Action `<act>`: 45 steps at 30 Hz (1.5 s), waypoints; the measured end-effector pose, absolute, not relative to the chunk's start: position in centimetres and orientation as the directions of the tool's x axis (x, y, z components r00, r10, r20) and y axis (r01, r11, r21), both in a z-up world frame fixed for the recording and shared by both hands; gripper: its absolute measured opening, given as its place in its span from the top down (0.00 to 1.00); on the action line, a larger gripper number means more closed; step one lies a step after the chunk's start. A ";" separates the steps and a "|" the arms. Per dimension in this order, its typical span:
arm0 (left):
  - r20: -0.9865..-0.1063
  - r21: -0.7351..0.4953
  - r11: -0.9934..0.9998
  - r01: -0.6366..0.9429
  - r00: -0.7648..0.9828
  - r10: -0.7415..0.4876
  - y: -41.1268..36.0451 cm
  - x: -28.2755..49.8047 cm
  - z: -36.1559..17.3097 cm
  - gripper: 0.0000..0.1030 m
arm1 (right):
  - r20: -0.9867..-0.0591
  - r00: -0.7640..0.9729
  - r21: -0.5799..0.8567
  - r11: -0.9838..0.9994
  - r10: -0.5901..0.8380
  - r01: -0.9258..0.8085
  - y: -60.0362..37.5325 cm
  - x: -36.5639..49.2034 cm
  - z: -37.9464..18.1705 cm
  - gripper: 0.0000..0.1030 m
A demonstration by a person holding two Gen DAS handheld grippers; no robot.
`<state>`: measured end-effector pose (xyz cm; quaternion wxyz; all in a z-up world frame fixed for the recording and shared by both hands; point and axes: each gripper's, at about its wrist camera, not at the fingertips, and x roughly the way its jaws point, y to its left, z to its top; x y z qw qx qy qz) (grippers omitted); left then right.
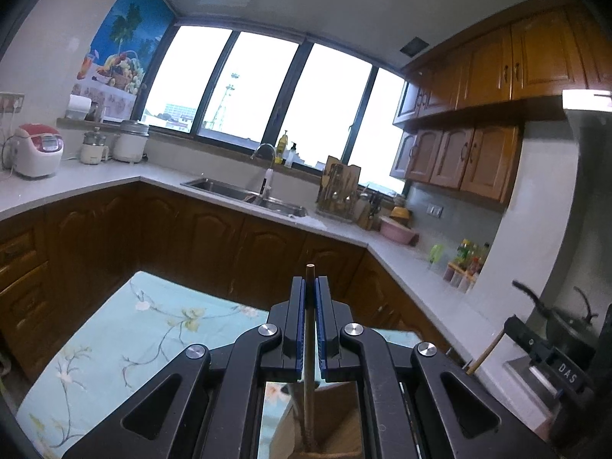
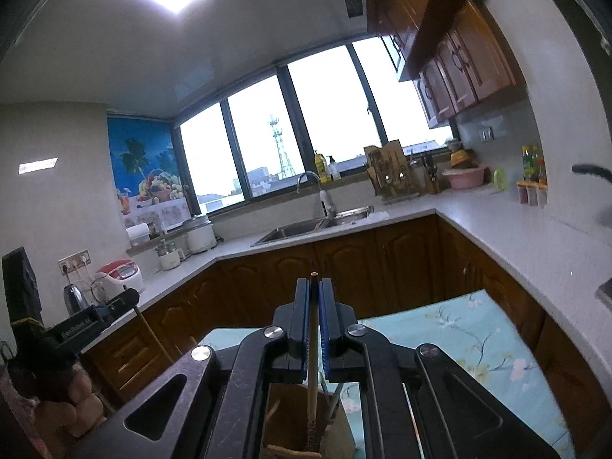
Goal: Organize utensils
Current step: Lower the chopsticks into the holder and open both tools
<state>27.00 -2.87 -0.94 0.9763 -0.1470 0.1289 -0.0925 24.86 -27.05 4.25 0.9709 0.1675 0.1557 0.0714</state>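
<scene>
While both point up: each holds one stick.
Left hand-held gripper (image 1: 310, 287): pinching dark chopstick (image 1: 310, 329).
Right hand-held gripper (image 2: 314, 290): pinching pale chopstick (image 2: 313, 344).
Below: wooden holder (image 2: 283, 417), flowered table (image 1: 114, 340).

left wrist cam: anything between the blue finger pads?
Yes. In the left wrist view, a thin dark brown wooden chopstick stands clamped between the left gripper's blue pads, its lower end reaching the brown holder below.
</scene>
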 end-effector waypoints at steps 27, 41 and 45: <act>-0.365 -0.280 0.950 0.141 0.899 -0.241 -2.4 29.7 0.0 0.94 | -0.375 0.903 0.373 0.926 0.209 -0.060 -26.3 25.5 -0.8 0.95; -0.398 -0.306 0.943 0.129 0.883 -0.250 -1.7 30.5 -0.1 0.75 | -0.399 0.889 0.394 0.917 0.227 -0.057 -26.6 25.7 -0.9 0.71; -0.403 -0.309 0.944 0.118 0.883 -0.242 -1.6 30.2 0.0 0.56 | -0.396 0.890 0.403 0.914 0.228 -0.055 -26.8 25.4 -0.7 0.44</act>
